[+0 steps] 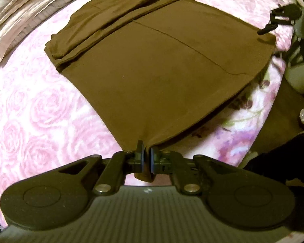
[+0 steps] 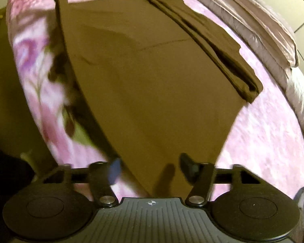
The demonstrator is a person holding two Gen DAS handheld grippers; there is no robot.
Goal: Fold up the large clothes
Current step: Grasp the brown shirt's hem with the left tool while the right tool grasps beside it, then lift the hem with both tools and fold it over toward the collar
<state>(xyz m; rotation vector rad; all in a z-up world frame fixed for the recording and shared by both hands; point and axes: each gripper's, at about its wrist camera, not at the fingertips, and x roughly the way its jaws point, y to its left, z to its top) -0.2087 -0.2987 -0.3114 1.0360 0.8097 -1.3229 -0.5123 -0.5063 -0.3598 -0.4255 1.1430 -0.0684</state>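
Observation:
A large brown garment (image 1: 156,66) lies spread flat on the pink rose-patterned bed cover (image 1: 30,105). A folded strip of it (image 1: 115,20) runs along its far side. My left gripper (image 1: 146,159) is shut on the garment's near corner, which is lifted slightly off the cover. In the right wrist view the same garment (image 2: 152,81) fills the middle, with the folded strip (image 2: 208,40) to the right. My right gripper (image 2: 152,168) is open, and a corner of the garment lies between its fingers. From the left wrist view the right gripper (image 1: 273,23) sits at the garment's far right corner.
Folded pinkish-grey bedding (image 1: 16,16) lies along the far side of the bed, also in the right wrist view (image 2: 253,20). The bed edge drops off with a floral side panel (image 1: 253,105). Brownish floor (image 2: 2,81) lies beyond it. A white object (image 1: 298,77) stands off the bed.

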